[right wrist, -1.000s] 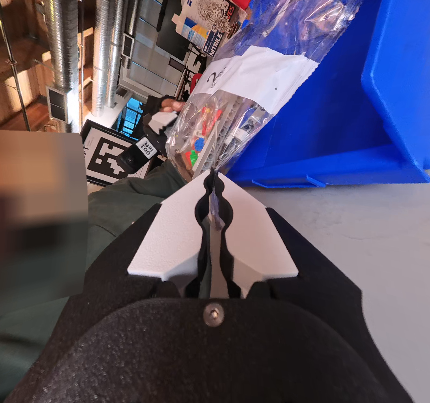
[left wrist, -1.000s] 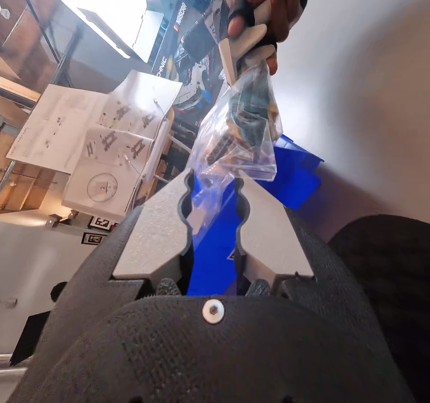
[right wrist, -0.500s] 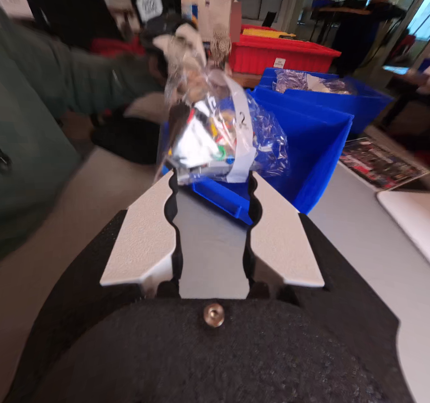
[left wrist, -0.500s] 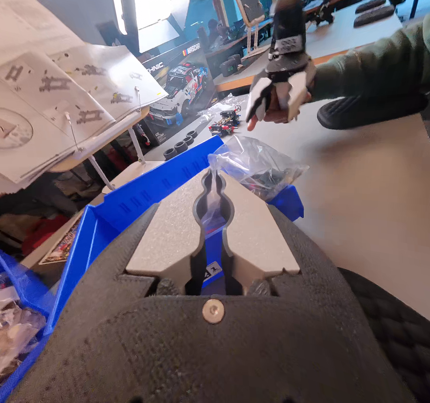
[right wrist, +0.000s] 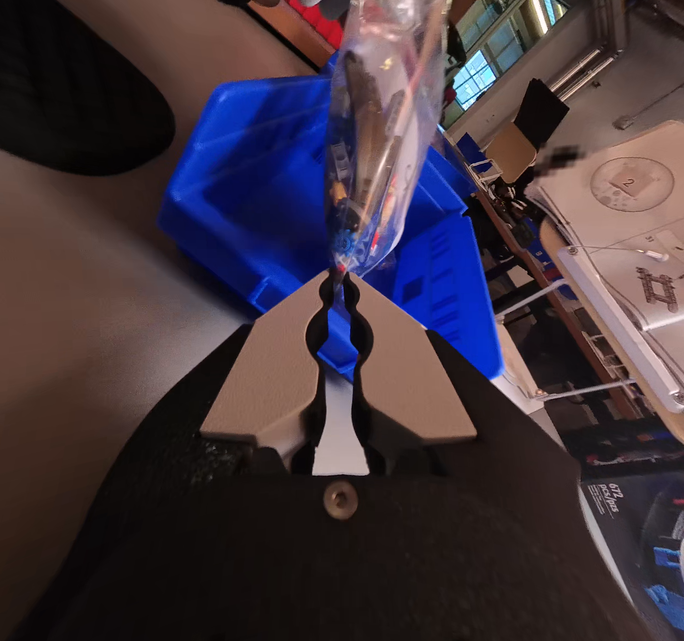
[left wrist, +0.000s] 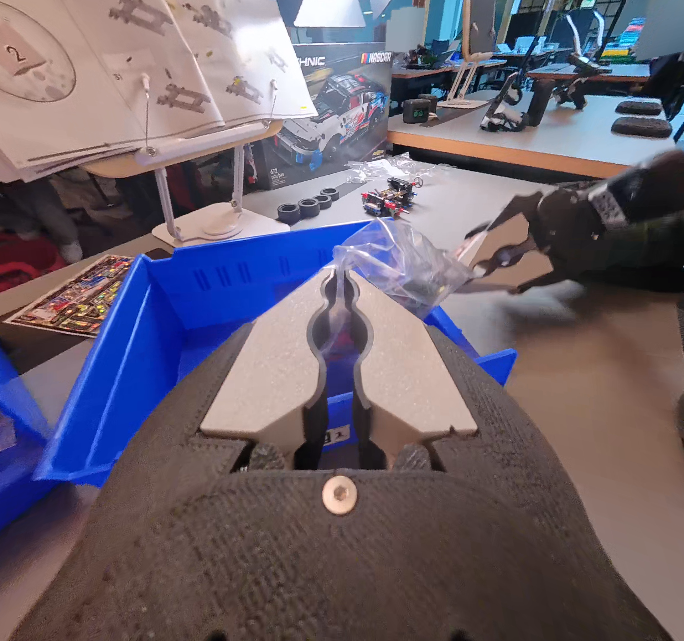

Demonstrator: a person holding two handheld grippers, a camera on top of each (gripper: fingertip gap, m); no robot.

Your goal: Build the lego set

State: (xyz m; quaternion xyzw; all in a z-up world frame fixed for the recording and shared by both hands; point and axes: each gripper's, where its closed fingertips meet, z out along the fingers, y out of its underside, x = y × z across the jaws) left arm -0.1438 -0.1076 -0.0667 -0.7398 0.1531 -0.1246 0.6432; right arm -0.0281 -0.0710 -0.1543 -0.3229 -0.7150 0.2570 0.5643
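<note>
The clear bag of Lego pieces hangs over the blue bin; its contents are blurred. Left tool and right tool each pinch one end, nearly closed.

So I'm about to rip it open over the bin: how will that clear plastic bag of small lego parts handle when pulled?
The clear plastic bag of lego parts looks floppy: it crumples between the left gripper and right gripper. The thin film will probably stretch before tearing. Loose pieces bunch at one end, so they may spill suddenly, ideally into the blue plastic bin.
</note>
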